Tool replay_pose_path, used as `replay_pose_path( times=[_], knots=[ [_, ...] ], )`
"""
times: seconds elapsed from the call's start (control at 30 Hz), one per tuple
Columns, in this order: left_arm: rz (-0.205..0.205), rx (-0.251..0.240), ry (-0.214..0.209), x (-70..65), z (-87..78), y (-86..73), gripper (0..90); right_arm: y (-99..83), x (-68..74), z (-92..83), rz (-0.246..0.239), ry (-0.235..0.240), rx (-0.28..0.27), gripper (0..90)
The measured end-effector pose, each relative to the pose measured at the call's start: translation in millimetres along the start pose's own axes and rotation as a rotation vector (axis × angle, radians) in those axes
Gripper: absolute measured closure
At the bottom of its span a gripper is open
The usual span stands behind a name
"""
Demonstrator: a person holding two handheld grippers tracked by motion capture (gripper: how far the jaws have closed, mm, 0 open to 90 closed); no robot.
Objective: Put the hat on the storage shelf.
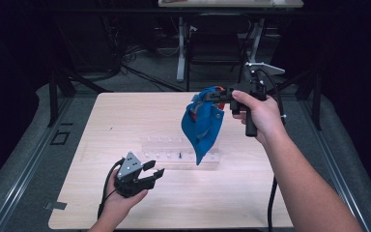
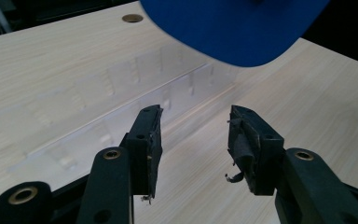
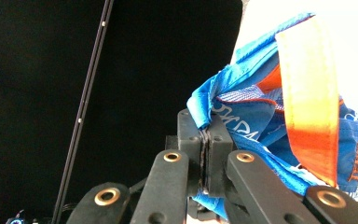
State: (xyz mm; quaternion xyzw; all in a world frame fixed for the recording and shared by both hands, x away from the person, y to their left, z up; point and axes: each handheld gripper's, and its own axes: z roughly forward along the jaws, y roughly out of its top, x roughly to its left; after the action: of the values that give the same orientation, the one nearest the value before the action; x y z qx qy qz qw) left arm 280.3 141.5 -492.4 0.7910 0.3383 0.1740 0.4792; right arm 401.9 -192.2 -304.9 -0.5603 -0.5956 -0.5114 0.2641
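A: What is the right tool (image 1: 223, 94) doing?

B: It is clenched on a blue cap (image 1: 204, 123), held up in the air over the far right part of the desk (image 1: 101, 121). In the right gripper view the two jaws are pressed flat together with a fold of blue fabric (image 3: 205, 109) pinched between them, and an orange strap (image 3: 307, 102) loops past on the right.

A: And the left tool (image 1: 152, 174)?

B: Released. It sits low over the near left of the desk, jaws spread with nothing between them. Its own view looks between them towards a clear plastic rack (image 2: 121, 93), with the cap's blue brim (image 2: 233, 28) hanging above.

A: Where is that rack?

B: In the middle of the desk, below the dangling cap (image 1: 181, 157).

A: How do you think the cap will handle?

B: Light and soft, I would say. The crown droops and folds under its own weight, so it will swing and change shape when moved. The brim looks stiffer and keeps its curve.

A: Where should the free tool grip it?

B: Probably the brim edge, since it hangs lowest and gives a firm, flat place. The thin fabric could slip out of a shallow pinch.
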Motion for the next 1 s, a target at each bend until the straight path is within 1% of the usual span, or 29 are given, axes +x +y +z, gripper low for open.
replay_pose_path(
  times=[0.03, 0.1, 0.17, 0.23, 0.27, 0.3, 0.33, 0.37, 0.4, 0.5, 0.67, 0.83, 0.9, 0.93, 1.0],
  knots=[
    [0.01, -0.007, -0.011, -4.9, 3.4, 4.3, 55.4, 0.6, -0.9, 1.6, -0.003, -0.003, -0.005, 88.6],
    [0.017, -0.008, -0.015, -7.5, 5.2, 6.5, 56.5, 0.8, -1.2, 2.2, -0.002, -0.002, -0.004, 88.6],
    [0.036, -0.014, -0.023, -15.1, 10.1, 12.6, 57.6, 1.5, -1.7, 5.7, 0.0, -0.004, -0.012, 88.6],
    [0.038, -0.02, -0.033, -19.7, 13.1, 16.1, 58.3, 1.9, -1.2, 7.6, 0.001, -0.005, -0.006, 88.6],
    [0.038, -0.02, -0.033, -19.7, 13.1, 16.1, 58.3, 1.9, -1.2, 7.6, 0.001, -0.005, -0.006, 88.6],
    [0.043, -0.029, -0.04, -23.6, 16.0, 19.1, 58.3, 2.2, -0.7, 9.9, -0.005, -0.005, -0.002, 88.6],
    [0.043, -0.029, -0.04, -23.6, 16.0, 19.1, 58.3, 2.2, -0.7, 9.9, -0.005, -0.005, -0.002, 88.6],
    [0.047, -0.032, -0.049, -26.8, 18.8, 22.0, 58.3, 2.5, -0.4, 12.1, -0.006, -0.003, -0.008, 88.6],
    [0.047, -0.032, -0.049, -26.8, 18.8, 22.0, 58.2, 2.5, -0.4, 12.1, -0.006, -0.003, -0.008, 88.6],
    [0.059, -0.034, -0.058, -33.1, 23.7, 26.6, 57.7, 3.2, -0.1, 17.1, -0.004, -0.005, -0.01, 88.6],
    [0.067, -0.037, -0.058, -38.7, 30.6, 30.5, 56.9, 4.1, 0.4, 22.4, -0.005, 0.0, -0.006, 88.5],
    [0.074, -0.03, -0.051, -42.7, 38.0, 33.1, 57.2, 4.0, 1.2, 27.8, -0.001, 0.004, -0.011, 88.6],
    [0.063, -0.032, -0.043, -44.8, 43.8, 34.8, 57.9, 3.9, 2.1, 29.5, -0.004, 0.004, -0.009, 88.6],
    [0.063, -0.032, -0.043, -44.8, 43.8, 34.8, 58.0, 3.9, 2.1, 29.5, -0.004, 0.004, -0.009, 88.6],
    [0.047, -0.04, -0.037, -45.7, 49.1, 36.4, 59.1, 3.8, 2.9, 31.6, -0.004, 0.003, -0.011, 88.6]
  ],
)
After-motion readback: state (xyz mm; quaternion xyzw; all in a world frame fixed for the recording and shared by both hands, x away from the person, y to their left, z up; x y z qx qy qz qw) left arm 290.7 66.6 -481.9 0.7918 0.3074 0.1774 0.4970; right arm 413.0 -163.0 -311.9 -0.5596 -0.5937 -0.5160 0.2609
